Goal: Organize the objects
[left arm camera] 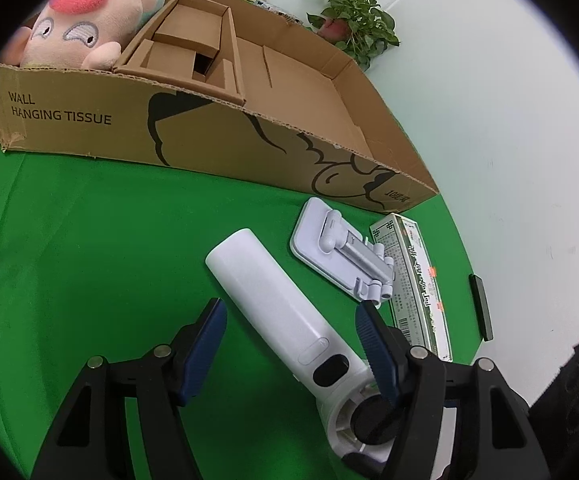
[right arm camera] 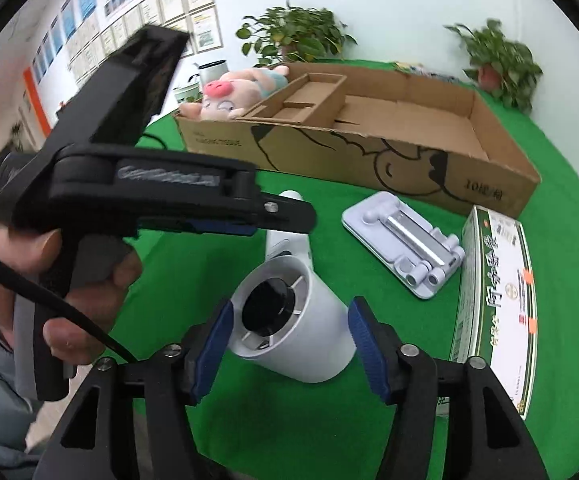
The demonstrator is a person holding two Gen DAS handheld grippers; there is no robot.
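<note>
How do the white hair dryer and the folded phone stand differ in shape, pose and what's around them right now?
The hair dryer is a long rounded tube with a fat barrel head; the phone stand is a flat plate with hinged arms folded on it. The dryer lies between the open fingers of both the left gripper and the right gripper; the stand has no gripper around it. Both are white and lie on the green cloth outside the cardboard box.

Lying mid-frame on the table cloth (left arm camera: 89, 240): hair dryer (left arm camera: 277, 300), with phone stand (left arm camera: 329, 244) just right of it and carton (left arm camera: 413, 280) further right, touching the stand. Behind all three, cardboard box (left arm camera: 209, 136), holding plush pig (left arm camera: 81, 24) at upper left and cardboard insert (left arm camera: 193, 48) beside it.
</note>
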